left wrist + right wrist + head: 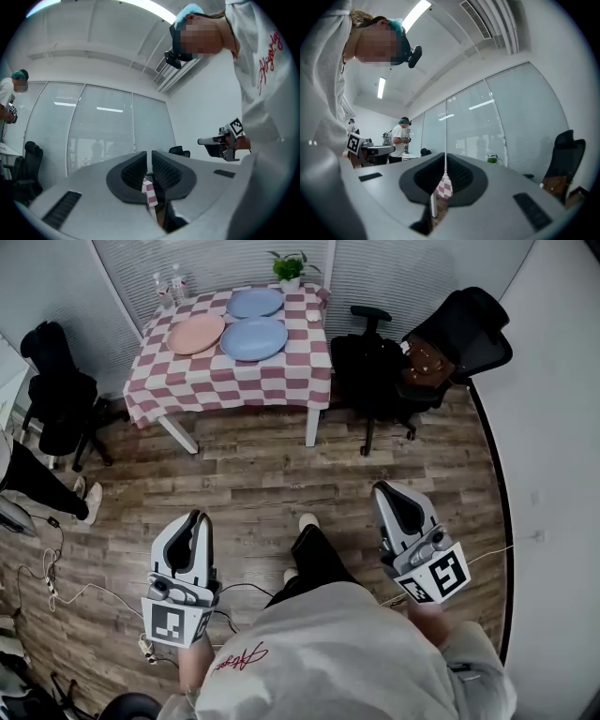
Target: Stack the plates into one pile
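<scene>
Three plates lie apart on the red-and-white checked table [234, 381] at the far end of the room: a pink plate [195, 334], a blue plate [254, 338] beside it, and a second blue plate [255, 303] behind. Both grippers hang over the wooden floor, well short of the table. My left gripper [199, 518] [149, 157] has its jaws together with only a thin slit and nothing between them. My right gripper [382, 488] [445, 161] is shut and empty. Through each slit a strip of the checked cloth shows.
Black office chairs [412, 362] stand to the right of the table and another chair [56, 390] to its left. A potted plant [289, 266] and bottles [169, 285] sit on the table's far edge. Cables [56, 587] trail on the floor at left. Another person [399, 138] stands by the glass wall.
</scene>
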Motion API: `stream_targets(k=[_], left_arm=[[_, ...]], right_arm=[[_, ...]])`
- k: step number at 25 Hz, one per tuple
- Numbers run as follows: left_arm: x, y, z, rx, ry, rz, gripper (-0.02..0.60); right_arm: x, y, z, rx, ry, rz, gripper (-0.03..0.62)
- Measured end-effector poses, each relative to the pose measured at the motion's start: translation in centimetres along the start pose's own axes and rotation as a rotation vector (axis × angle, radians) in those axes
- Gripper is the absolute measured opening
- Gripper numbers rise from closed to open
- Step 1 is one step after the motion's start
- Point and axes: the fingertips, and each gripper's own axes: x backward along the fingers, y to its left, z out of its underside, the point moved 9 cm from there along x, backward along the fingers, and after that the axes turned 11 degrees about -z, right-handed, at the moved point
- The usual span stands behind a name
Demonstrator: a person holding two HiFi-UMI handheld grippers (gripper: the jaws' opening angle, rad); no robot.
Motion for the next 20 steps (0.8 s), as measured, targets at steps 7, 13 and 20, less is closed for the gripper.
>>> stream_targets(k=[7, 13, 20], left_arm=[[-2.6, 1.0, 1.0, 0.022, 0.004, -0.024, 0.044], [-6.4, 2.1, 1.5, -0.009, 0.003, -0.050, 0.044], [-11.8, 2.7, 2.5, -0.014, 0.009, -0.041, 0.043]], right_arm=[[-2.9, -2.4, -0.1, 0.050, 0.017, -0.041, 0.012], [-6.4, -5.8, 0.2, 0.046, 0.017, -0.081, 0.012], [-10.5, -10.5, 0.3, 0.048, 0.019, -0.110, 0.012]])
